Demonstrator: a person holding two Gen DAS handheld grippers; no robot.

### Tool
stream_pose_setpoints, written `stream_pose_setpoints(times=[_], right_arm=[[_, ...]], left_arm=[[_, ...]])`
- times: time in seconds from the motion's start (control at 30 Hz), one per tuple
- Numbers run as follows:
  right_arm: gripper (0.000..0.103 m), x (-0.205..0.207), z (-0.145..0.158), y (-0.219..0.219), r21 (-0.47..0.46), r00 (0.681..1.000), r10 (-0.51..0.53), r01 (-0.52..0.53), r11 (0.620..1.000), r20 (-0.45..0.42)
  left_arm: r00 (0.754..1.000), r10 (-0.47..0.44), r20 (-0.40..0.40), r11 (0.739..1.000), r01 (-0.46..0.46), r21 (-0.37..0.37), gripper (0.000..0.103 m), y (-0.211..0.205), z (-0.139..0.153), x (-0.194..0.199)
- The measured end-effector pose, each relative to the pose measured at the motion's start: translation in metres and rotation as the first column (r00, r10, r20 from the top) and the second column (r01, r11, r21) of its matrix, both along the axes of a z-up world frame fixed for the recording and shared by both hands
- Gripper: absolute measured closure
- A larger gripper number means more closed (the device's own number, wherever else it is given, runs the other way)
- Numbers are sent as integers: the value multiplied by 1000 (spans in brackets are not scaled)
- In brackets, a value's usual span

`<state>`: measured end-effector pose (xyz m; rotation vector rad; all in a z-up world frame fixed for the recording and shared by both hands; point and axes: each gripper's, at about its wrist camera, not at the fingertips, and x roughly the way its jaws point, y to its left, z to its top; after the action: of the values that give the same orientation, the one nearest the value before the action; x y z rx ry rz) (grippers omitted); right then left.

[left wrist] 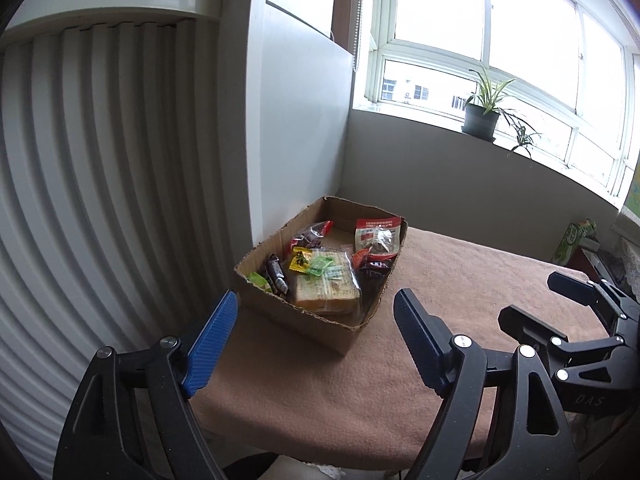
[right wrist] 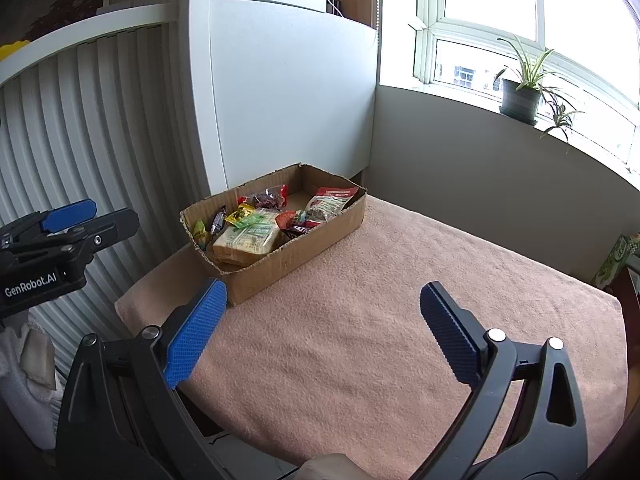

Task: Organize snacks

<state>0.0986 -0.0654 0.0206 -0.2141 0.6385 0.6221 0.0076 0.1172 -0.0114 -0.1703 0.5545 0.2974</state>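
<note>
A shallow cardboard box (left wrist: 332, 330) (right wrist: 320, 236) sits at the back left of a table covered with a tan cloth (left wrist: 440, 280) (right wrist: 380, 300). It holds several snacks: a wrapped bread loaf (left wrist: 328, 290) (right wrist: 246, 240), a red-topped bag (left wrist: 378, 236) (right wrist: 330, 202), small green and yellow sachets (left wrist: 316, 264), a dark bar (left wrist: 277, 276). My left gripper (left wrist: 316, 316) is open and empty, just in front of the box. My right gripper (right wrist: 324, 300) is open and empty, over the cloth to the right of the box; it also shows in the left wrist view (left wrist: 536, 300).
A white ribbed wall panel (left wrist: 100, 180) and a white cabinet (right wrist: 288, 92) stand behind the box. A potted plant (left wrist: 482, 114) (right wrist: 520, 96) sits on the windowsill. A green carton (left wrist: 572, 240) stands at the table's far right.
</note>
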Motion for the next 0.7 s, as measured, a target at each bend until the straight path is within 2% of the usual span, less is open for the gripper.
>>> stream_pose_setpoints(times=[0.4,0.7], right_arm=[[4,-16,-1,-20,17,999,-34,34,999,-16],[4,-19,-8,-31,3,998,-63,63,998,-29]], left_arm=[[1000,15,-11,1000,-15,14,22,-9,-2,-15],[1000,1,-22,1000,-1,-6,22,-15,-3,-20]])
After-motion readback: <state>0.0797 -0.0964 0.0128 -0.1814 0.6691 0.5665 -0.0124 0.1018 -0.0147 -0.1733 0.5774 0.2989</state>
